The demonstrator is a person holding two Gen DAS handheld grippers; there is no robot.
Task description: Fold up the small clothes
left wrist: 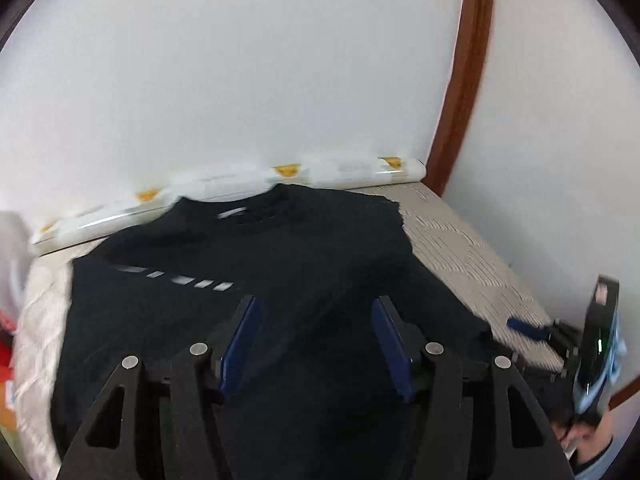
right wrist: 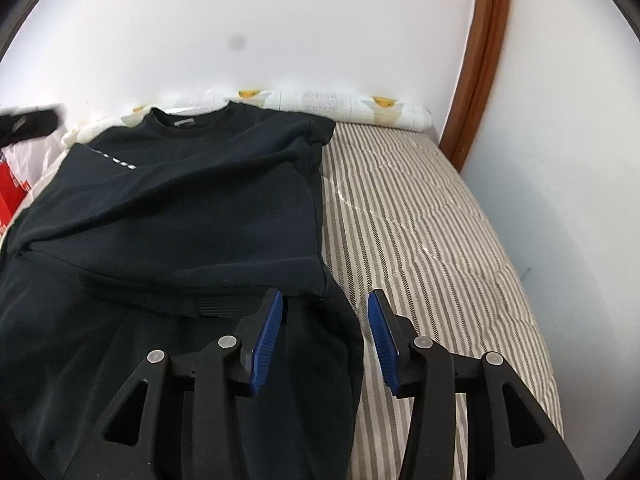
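A black T-shirt (right wrist: pixel 180 216) lies on the striped bed cover (right wrist: pixel 420 220), collar toward the wall, with its right side folded inward over the body. It also shows in the left wrist view (left wrist: pixel 280 272), blurred. My left gripper (left wrist: pixel 316 304) is open and empty above the shirt's lower middle. My right gripper (right wrist: pixel 324 300) is open and empty over the shirt's right edge, near the folded sleeve's hem. The right gripper also appears at the right edge of the left wrist view (left wrist: pixel 532 330).
A white rolled blanket with yellow prints (right wrist: pixel 320 104) lies along the white wall. A brown wooden frame (right wrist: pixel 484 64) stands at the right. A red and white bag (right wrist: pixel 16 184) sits at the left edge. Bare striped cover lies right of the shirt.
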